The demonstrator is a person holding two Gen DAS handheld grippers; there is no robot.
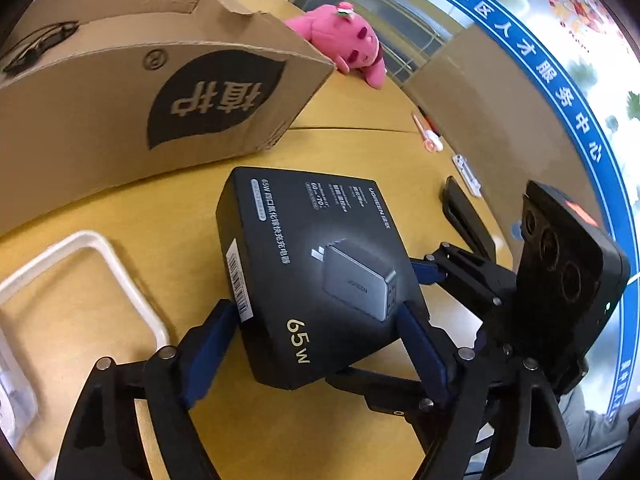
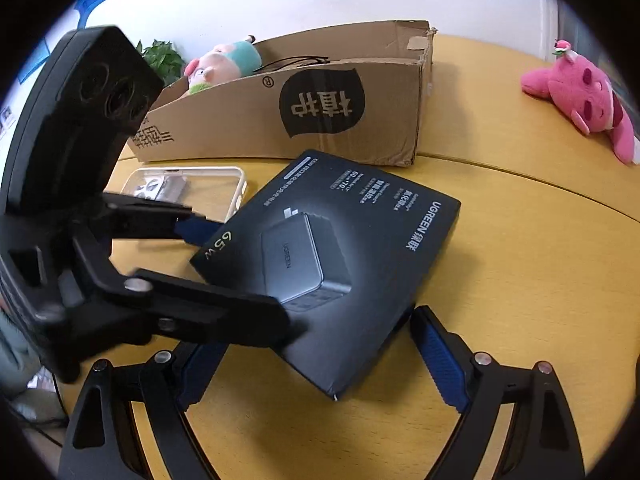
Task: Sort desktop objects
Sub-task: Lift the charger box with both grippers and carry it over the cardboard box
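Observation:
A black UGREEN 65W charger box (image 1: pixel 320 272) is held tilted above the yellow table. My left gripper (image 1: pixel 320 344) is shut on its near end, a blue pad (image 1: pixel 208 352) on each side. In the right wrist view the same box (image 2: pixel 344 248) sits between the left gripper's fingers (image 2: pixel 200 232). My right gripper (image 2: pixel 320 364) is open around the box's near corner, its blue pads (image 2: pixel 440 364) apart from it. The right gripper also shows in the left wrist view (image 1: pixel 472 280), at the box's right.
A brown cardboard box (image 2: pixel 320 112) holding a plush toy (image 2: pixel 224 64) stands behind. A clear tray with a cream rim (image 1: pixel 128 280) lies at the left. A pink plush (image 1: pixel 344 40) lies far back. Pens (image 1: pixel 428 132) and a black object (image 1: pixel 460 208) lie at the right.

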